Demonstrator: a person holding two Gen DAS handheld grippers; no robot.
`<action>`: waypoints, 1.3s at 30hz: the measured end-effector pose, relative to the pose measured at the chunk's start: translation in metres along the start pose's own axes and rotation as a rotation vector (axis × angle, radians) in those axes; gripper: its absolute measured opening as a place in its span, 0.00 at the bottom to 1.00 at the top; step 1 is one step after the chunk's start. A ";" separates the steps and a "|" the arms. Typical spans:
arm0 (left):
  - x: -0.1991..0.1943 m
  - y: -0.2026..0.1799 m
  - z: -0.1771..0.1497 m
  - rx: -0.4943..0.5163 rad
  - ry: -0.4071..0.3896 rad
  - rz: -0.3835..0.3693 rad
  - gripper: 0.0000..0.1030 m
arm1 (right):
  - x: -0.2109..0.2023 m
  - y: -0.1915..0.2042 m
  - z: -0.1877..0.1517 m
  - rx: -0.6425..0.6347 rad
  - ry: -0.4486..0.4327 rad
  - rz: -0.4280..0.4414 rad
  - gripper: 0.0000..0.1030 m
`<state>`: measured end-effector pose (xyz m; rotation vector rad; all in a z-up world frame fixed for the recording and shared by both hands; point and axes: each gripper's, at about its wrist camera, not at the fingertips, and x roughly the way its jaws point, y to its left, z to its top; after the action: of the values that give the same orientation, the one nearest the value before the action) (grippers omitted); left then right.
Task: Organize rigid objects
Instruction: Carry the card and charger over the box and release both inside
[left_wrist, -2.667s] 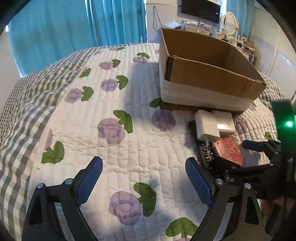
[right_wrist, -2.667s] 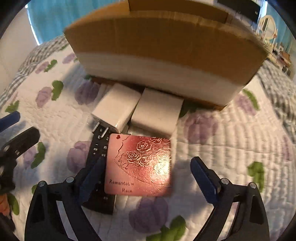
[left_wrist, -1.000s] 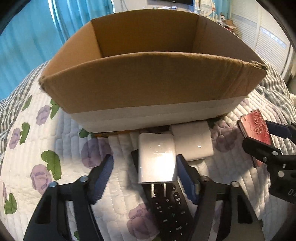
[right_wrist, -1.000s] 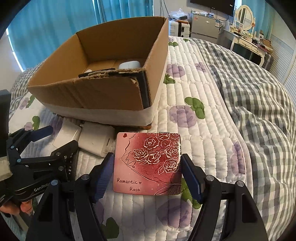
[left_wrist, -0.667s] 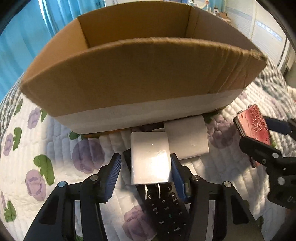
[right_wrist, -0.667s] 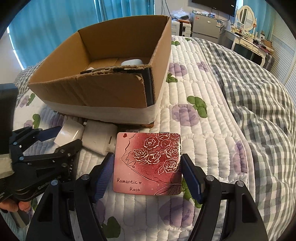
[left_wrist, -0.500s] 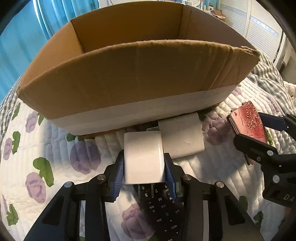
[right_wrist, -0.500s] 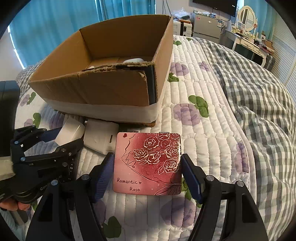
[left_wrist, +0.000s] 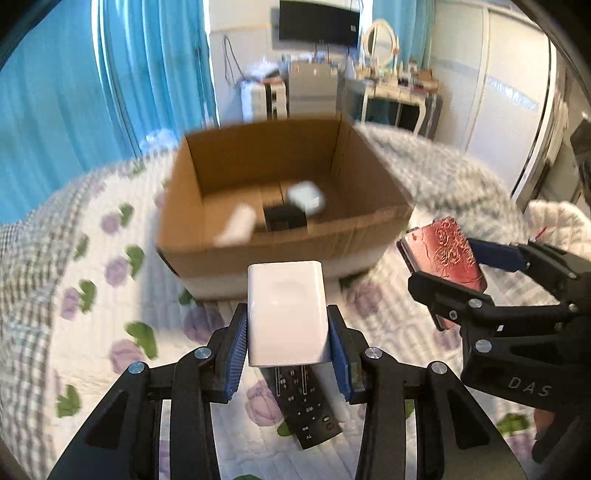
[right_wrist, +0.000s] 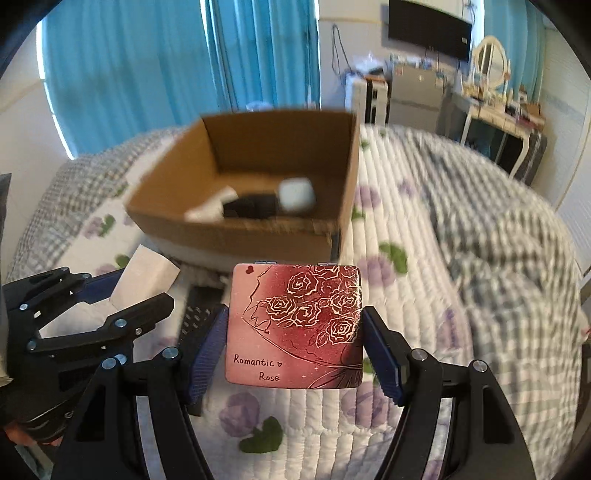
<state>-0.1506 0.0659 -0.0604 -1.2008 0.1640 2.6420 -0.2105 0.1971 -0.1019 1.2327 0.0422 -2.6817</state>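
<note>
My left gripper (left_wrist: 287, 332) is shut on a white charger block (left_wrist: 286, 314) and holds it lifted above the bed, in front of the open cardboard box (left_wrist: 258, 254). My right gripper (right_wrist: 295, 332) is shut on a red compact with rose print (right_wrist: 295, 325), also lifted, to the right of the left gripper; the compact also shows in the left wrist view (left_wrist: 443, 254). The box (right_wrist: 236, 236) holds a white oval case (right_wrist: 297, 195), a black item (right_wrist: 255, 205) and a white item (right_wrist: 208, 208). A black remote (left_wrist: 306, 406) lies on the quilt below the charger.
The box stands on a bed with a white floral quilt (right_wrist: 388, 295) and a grey checked blanket (right_wrist: 498, 240) at the right. Blue curtains (left_wrist: 74, 92) hang behind. A dresser with mirror (right_wrist: 491, 96) and a wall TV (right_wrist: 428, 29) stand at the back.
My left gripper has closed on the white charger and lifted it off the remote. Both grippers have risen, so the box's inside now shows. The right gripper still holds the compact.
</note>
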 end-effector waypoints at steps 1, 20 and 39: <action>-0.008 0.004 0.008 -0.009 -0.018 -0.004 0.40 | -0.010 0.002 0.006 -0.004 -0.022 0.001 0.69; 0.068 0.050 0.131 -0.030 -0.013 0.026 0.40 | 0.001 0.009 0.136 -0.082 -0.167 0.016 0.69; 0.116 0.052 0.117 -0.034 0.017 0.102 0.66 | 0.079 -0.015 0.143 -0.097 -0.110 0.021 0.69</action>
<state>-0.3231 0.0585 -0.0706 -1.2574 0.1883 2.7332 -0.3708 0.1845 -0.0686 1.0509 0.1410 -2.6900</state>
